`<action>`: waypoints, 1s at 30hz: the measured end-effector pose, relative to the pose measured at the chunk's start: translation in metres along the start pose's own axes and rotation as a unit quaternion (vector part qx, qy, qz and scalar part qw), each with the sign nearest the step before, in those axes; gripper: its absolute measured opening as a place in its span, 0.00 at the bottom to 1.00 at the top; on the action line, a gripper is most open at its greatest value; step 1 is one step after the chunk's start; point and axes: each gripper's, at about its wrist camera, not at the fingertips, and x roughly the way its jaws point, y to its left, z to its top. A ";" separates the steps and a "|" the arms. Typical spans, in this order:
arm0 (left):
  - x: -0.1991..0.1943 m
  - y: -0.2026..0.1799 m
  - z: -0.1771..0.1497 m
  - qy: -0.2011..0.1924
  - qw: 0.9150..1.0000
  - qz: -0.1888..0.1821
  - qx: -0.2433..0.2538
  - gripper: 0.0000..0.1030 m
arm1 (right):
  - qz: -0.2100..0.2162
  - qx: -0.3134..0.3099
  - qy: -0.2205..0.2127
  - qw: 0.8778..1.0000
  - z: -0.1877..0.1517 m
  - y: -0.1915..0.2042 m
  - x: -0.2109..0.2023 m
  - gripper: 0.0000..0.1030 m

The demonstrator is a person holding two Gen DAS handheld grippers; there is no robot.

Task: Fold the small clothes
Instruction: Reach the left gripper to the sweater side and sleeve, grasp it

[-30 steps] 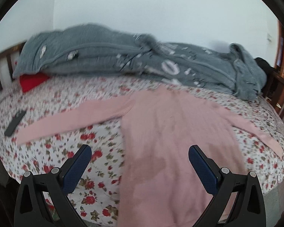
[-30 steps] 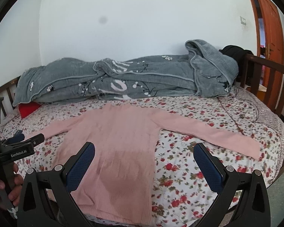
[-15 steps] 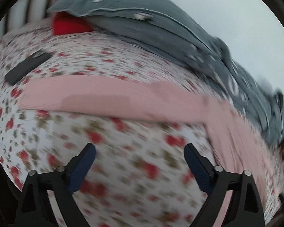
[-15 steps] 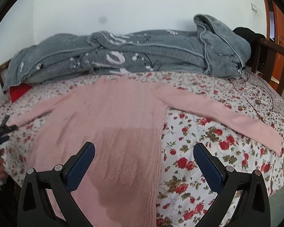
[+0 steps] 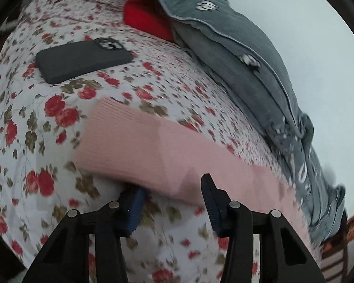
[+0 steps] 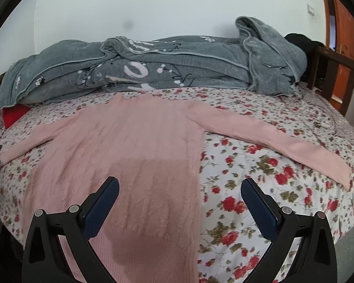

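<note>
Sweater (image 6: 139,146) flat on bed – left tool (image 5: 172,198) closing around its sleeve cuff, right tool (image 6: 179,198) wide, empty

I am seeing the soft pink knitted sweater (image 5: 153,151) hiding one blue pad (image 5: 135,208); its hem (image 6: 134,259) is running off-frame.

Looking close and rolled along the left fingers (image 5: 210,202) at the cuff of the pink knitted sweater (image 5: 139,146), and from farther back, level, beyond the right fingers (image 6: 257,202) across its body (image 6: 134,146), both sharing the folded grey quilted blanket (image 6: 153,70) beyond.
</note>
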 end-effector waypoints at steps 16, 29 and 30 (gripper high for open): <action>-0.006 -0.143 0.015 -0.072 0.982 0.098 0.145 0.07 | -0.021 0.009 -0.018 1.000 -0.005 -0.056 0.006 0.99; 0.061 -0.433 -0.159 -0.001 0.940 -0.011 0.342 0.07 | -0.023 0.055 -0.028 0.998 -0.022 -0.144 0.008 0.99; 0.071 -0.451 -0.185 0.020 0.935 -0.025 0.352 0.07 | -0.021 0.062 -0.026 0.998 -0.024 -0.152 0.008 0.99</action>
